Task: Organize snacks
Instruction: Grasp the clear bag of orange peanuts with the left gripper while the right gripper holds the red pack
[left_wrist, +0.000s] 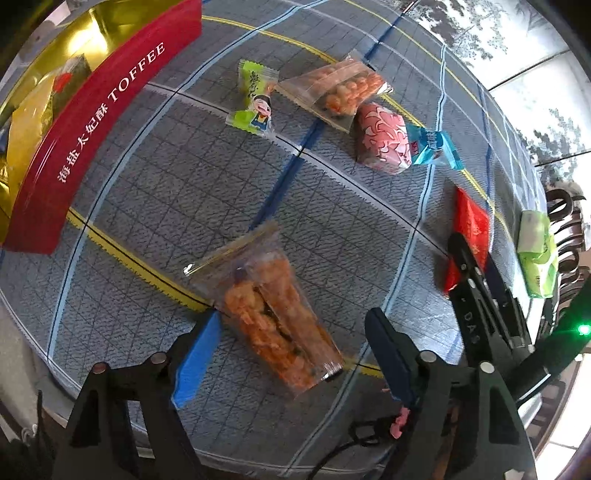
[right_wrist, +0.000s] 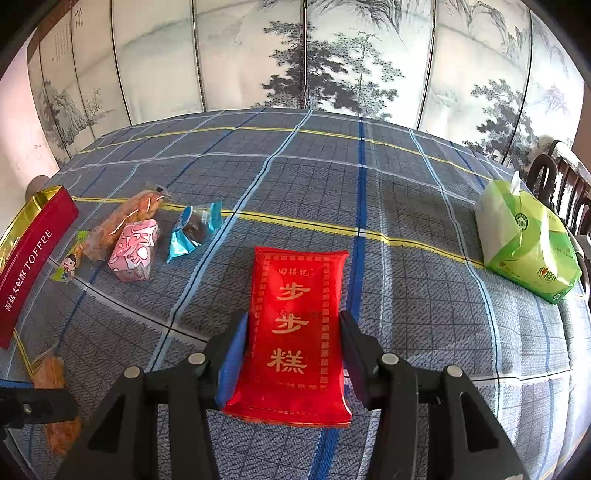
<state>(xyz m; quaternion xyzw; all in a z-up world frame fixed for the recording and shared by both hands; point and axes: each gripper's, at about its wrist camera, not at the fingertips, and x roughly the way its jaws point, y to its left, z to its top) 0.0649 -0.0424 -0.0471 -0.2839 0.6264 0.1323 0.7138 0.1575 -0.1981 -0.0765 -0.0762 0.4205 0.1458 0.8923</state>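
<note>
A checked blue-grey tablecloth (right_wrist: 406, 295) covers the whole table and carries everything. Next in size, the red-and-gold toffee tin (left_wrist: 74, 147) sits open at ten o'clock in the left wrist view, a few wrapped sweets already inside; it is probably where the loose snacks are meant to go. A green tissue pack (right_wrist: 524, 243) lies apart at two o'clock in the right wrist view, likely no part of the sorting.

The red cake packet (right_wrist: 299, 328) lies flat at six o'clock in that view, lengthwise between the fingers of the right gripper (right_wrist: 295, 354). Both pads sit against its long edges, so this claw looks clamped on the packet, ready to lift it.

The clear bag of orange crisps (left_wrist: 273, 314) lies slantwise at six o'clock in the left wrist view. The left gripper (left_wrist: 291, 354) points down over it, jaws apart with a gap each side, nothing held; the straddle suggests a pick is being lined up.

The smaller snacks cluster at twelve to one o'clock: a pink patterned packet (left_wrist: 384, 140), a zip bag of orange nuts (left_wrist: 343, 92), a blue-wrapped sweet (left_wrist: 436, 147) touching the pink one, and a green cartoon candy (left_wrist: 255, 99).
</note>
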